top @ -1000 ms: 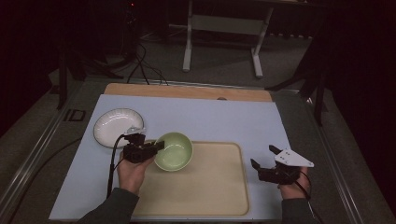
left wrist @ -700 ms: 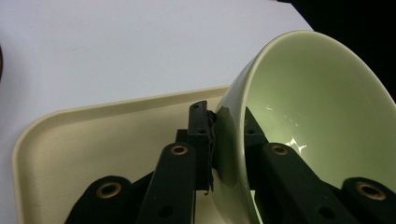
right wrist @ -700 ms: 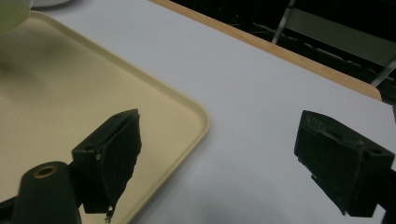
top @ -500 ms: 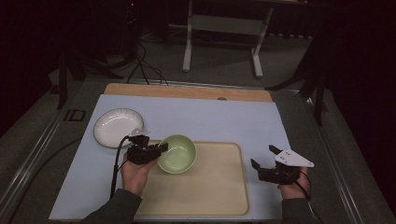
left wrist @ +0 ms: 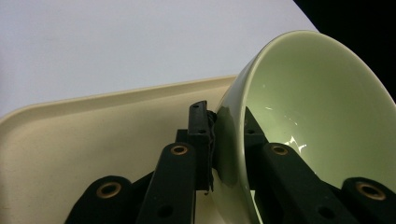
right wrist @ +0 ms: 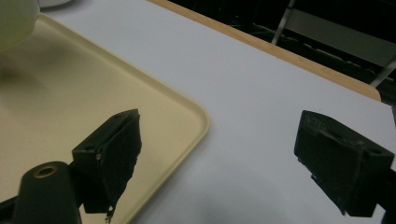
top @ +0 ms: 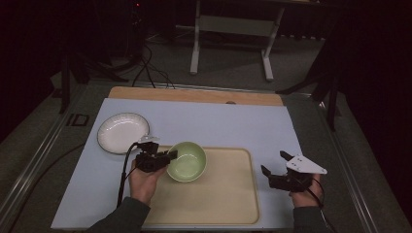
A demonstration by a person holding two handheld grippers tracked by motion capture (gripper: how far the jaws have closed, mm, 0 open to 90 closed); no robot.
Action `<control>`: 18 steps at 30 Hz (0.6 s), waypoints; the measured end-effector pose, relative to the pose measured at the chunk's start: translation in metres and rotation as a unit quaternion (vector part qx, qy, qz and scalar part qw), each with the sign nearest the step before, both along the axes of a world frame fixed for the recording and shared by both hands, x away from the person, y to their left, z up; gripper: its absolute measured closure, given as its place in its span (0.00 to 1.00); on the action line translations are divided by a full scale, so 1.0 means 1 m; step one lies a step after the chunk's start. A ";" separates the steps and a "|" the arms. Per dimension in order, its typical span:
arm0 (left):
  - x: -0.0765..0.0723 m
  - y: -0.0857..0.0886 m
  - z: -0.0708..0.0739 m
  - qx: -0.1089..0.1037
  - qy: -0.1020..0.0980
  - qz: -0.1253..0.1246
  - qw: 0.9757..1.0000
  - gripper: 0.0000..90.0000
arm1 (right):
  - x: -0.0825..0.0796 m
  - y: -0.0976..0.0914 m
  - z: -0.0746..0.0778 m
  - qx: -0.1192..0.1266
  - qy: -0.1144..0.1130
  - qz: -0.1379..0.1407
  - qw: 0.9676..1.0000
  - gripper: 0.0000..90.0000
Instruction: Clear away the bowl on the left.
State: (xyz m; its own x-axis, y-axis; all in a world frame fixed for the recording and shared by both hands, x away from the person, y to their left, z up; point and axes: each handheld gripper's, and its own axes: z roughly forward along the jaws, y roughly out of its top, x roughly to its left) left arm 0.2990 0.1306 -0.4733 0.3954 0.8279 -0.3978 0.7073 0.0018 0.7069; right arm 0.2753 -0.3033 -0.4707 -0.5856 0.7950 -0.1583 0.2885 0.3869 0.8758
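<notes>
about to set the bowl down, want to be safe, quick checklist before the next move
1. Left claw clamped on the green bowl rim, one jaw inside, one outside: ok.
2. Bowl over the tray: ok.
3. Tray surface under the bowl bare: ok.
4. Bowl level: not ok, it looks tilted in the left gripper view.
5. Right claw open, holding nothing, beside the tray: ok.
6. White plate apart from the bowl: ok.

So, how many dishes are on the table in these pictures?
2. A green bowl is over the tray's near-left part, its rim clamped in the left gripper. A white plate lies on the mat, left of the tray.
</notes>
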 end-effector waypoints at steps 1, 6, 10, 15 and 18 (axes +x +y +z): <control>0.000 -0.001 0.000 0.001 0.000 -0.001 1.000 0.91 | 0.000 0.000 0.000 0.000 0.000 0.000 1.000 0.16; 0.000 -0.005 -0.003 0.005 0.001 -0.005 1.000 0.91 | 0.000 0.000 0.000 -0.001 0.000 0.001 1.000 0.16; 0.000 -0.008 -0.005 0.009 0.004 -0.008 1.000 0.91 | 0.000 0.000 0.000 -0.001 0.000 0.001 1.000 0.16; -0.001 -0.013 -0.008 0.012 0.007 -0.014 1.000 0.91 | 0.000 0.000 0.000 -0.001 0.000 0.001 1.000 0.16; 0.000 -0.016 -0.010 0.018 0.010 -0.018 1.000 0.91 | 0.000 0.000 0.000 -0.001 0.000 0.001 1.000 0.16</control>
State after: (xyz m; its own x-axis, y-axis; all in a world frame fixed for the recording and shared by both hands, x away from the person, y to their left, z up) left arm 0.2986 0.1149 -0.4832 0.4176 0.8271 -0.3761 0.7201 -0.0488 0.6921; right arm 0.2753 -0.3030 -0.4708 -0.5868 0.7935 -0.1610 0.2873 0.3900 0.8749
